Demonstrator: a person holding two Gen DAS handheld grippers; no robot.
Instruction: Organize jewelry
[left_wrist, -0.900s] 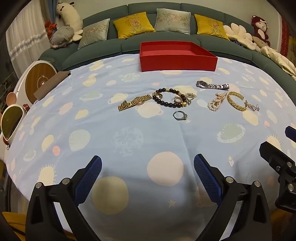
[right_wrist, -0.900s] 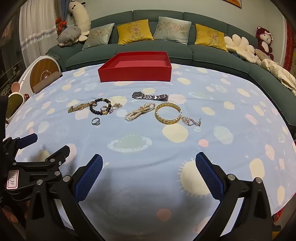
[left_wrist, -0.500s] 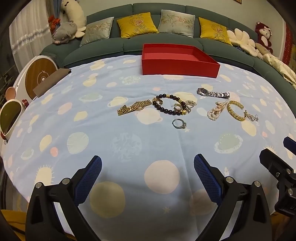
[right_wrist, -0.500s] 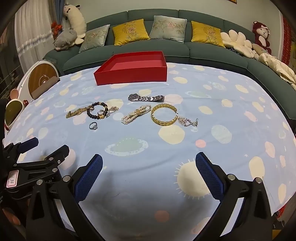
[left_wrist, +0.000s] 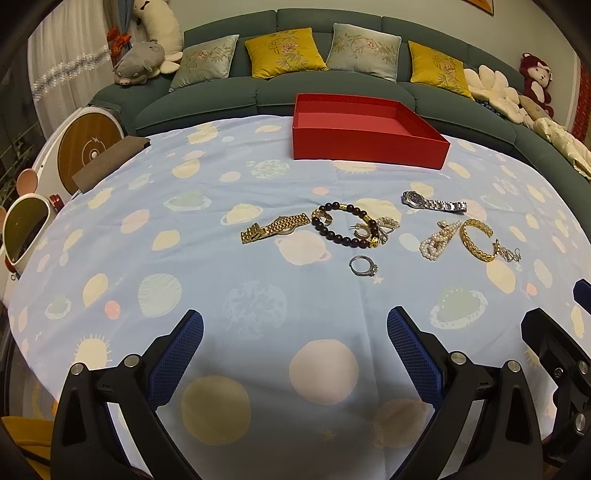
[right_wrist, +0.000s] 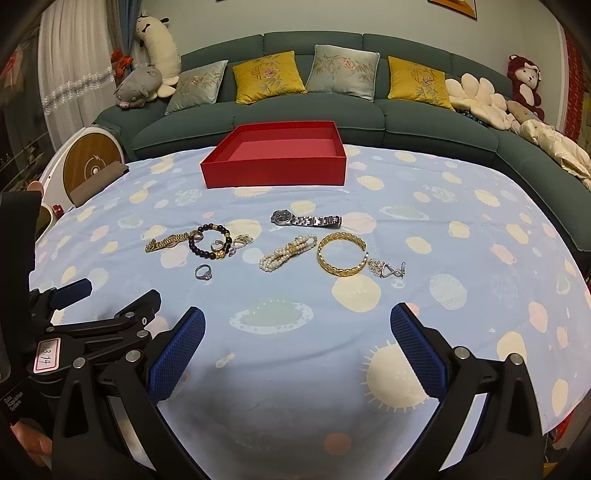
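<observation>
Hovering over the cloth with both grippers spread wide and empty, jewelry untouched.

I hold the left gripper (left_wrist: 294, 332) and right gripper (right_wrist: 297, 330) low in their frames, jaws wide apart with nothing between them, well short of the pieces strung across mid-frame; the red box (right_wrist: 275, 157) sits empty above them at upper centre. I judge the bangle (right_wrist: 341, 254) stiff and light, best pinched across its band, though smooth metal may slip. The silver watch (right_wrist: 306, 219) and gold watch (left_wrist: 275, 228) look limp and heavier, so I would take each at the case. The pearls (right_wrist: 288, 253) are soft and will droop; I would grab the knotted middle. The ring (left_wrist: 363, 266) lies flat, tiny, hard to pinch. The beads (left_wrist: 343, 223) touch an earring, so lifting them may drag it.
</observation>
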